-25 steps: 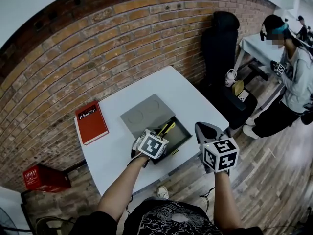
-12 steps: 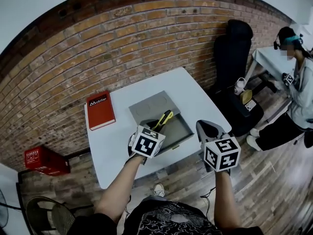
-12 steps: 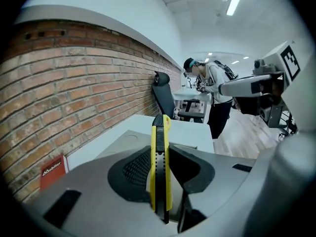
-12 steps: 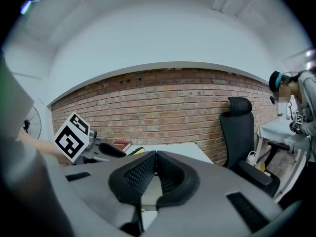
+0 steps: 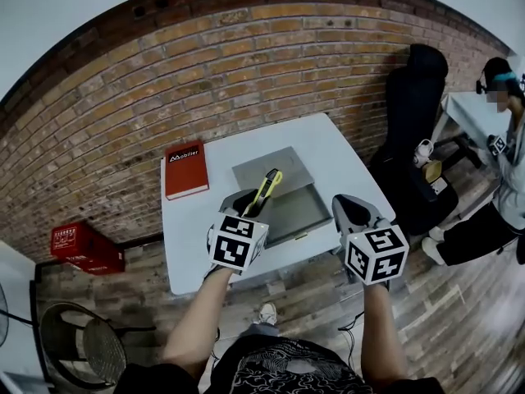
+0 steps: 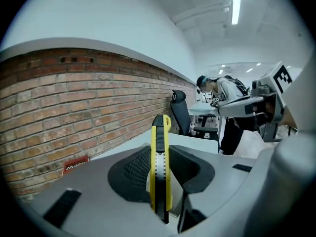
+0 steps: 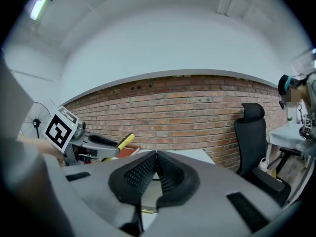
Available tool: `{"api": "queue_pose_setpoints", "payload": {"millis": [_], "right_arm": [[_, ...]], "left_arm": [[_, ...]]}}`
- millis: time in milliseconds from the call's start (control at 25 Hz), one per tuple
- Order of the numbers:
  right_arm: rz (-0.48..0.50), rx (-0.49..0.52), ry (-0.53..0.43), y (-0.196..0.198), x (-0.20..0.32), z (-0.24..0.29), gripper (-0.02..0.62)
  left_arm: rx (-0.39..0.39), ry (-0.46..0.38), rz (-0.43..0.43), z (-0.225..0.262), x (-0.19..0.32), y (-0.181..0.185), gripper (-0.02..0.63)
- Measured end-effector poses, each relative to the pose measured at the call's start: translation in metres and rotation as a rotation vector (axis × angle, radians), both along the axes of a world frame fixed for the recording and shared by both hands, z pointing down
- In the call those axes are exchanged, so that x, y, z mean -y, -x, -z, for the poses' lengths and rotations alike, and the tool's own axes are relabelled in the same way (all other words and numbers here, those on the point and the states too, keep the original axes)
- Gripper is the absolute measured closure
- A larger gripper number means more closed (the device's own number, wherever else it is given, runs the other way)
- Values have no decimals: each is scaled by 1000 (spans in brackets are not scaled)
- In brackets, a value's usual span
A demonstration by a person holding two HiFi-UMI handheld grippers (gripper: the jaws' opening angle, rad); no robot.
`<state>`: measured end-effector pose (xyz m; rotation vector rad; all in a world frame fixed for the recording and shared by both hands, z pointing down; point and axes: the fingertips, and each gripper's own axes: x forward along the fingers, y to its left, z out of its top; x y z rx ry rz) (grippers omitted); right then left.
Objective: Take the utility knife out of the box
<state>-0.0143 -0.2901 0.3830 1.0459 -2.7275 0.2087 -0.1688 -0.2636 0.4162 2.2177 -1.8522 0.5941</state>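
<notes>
The left hand-held gripper [image 5: 247,205] pinches a yellow and black utility knife [image 5: 267,186] between its dark ribbed pads. In the left gripper view the knife stands nearly upright between the two jaws, its top end rising above them against the brick wall [image 6: 74,98]. In the head view the knife lies at the centre of the frame, over the left corner of the open grey box [image 5: 300,211], with its free end pointing to the upper right. The box's flat lid [image 5: 271,168] lies folded back toward the wall, and the shallow tray sits below and to the right of it.

The right hand-held gripper [image 5: 350,211] hangs at the lower right of the box, near the edge of the white surface [image 5: 328,148]. Its jaws are pressed together with nothing between them, as the right gripper view shows.

A red book [image 5: 184,171] lies flat on the surface to the left of the box, apart from it. A black office chair [image 5: 417,84] stands at the right of the frame beside the surface, and a person [image 5: 510,162] stands at the far right edge. A red crate [image 5: 79,248] sits on the wooden floor at the lower left.
</notes>
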Motion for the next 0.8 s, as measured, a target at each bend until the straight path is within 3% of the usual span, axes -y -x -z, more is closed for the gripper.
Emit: {"api": "queue_pose_setpoints", "payload": {"millis": [320,800], "right_arm": [[32,27,-42,-5,-24,18,577],[44,54,-86,-20,-56,34,577]], "left_arm": [[-24,-147,105,39,-44,8,479],[-46,-268,223,56,-97,9,479]]}}
